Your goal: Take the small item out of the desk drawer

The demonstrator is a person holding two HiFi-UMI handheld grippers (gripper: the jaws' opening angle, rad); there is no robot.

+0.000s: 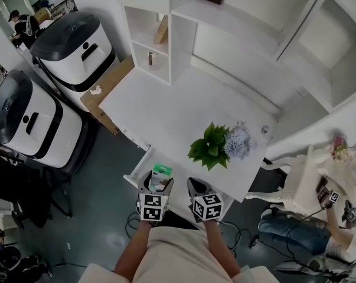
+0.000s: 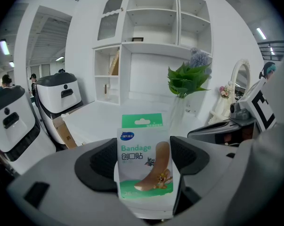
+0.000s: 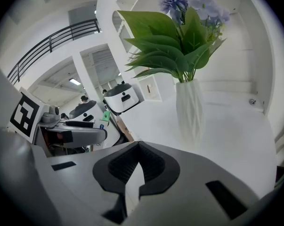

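Left gripper view puts the nearest fact right in front of you. Your left gripper (image 2: 142, 158) is clamped on the bandage pack (image 2: 144, 171), with one dark pad pressed against each side. The pack stands upright between the pads, and its green header card rises past the jaw tips.

In the head view you hold that pack at the near edge of the white desk (image 1: 166, 111), next to a white panel (image 1: 141, 163) that juts out from that edge. I cannot tell from these views whether the panel is the drawer.

Your right gripper (image 1: 196, 188) sits just beside the left one, and the two marker cubes are apart. In the right gripper view its pads meet at the tips and grip only each other.

Just past your right gripper, a white vase (image 3: 191, 112) stands upright on the desk near its front right part. It holds a plant (image 1: 216, 146) with broad green leaves and pale purple flowers. A small round object (image 1: 264, 130) lies farther back, by the desk's right edge.

Behind the desk stands a white shelf unit (image 1: 149, 37) with open compartments. On the floor to your left are two white machines with dark lids, one nearer (image 1: 27, 119) and one farther (image 1: 77, 46). A cardboard box (image 1: 110, 87) sits between the farther machine and the desk. Low at the right, a person (image 1: 337, 237) sits beside a white chair (image 1: 296, 178).
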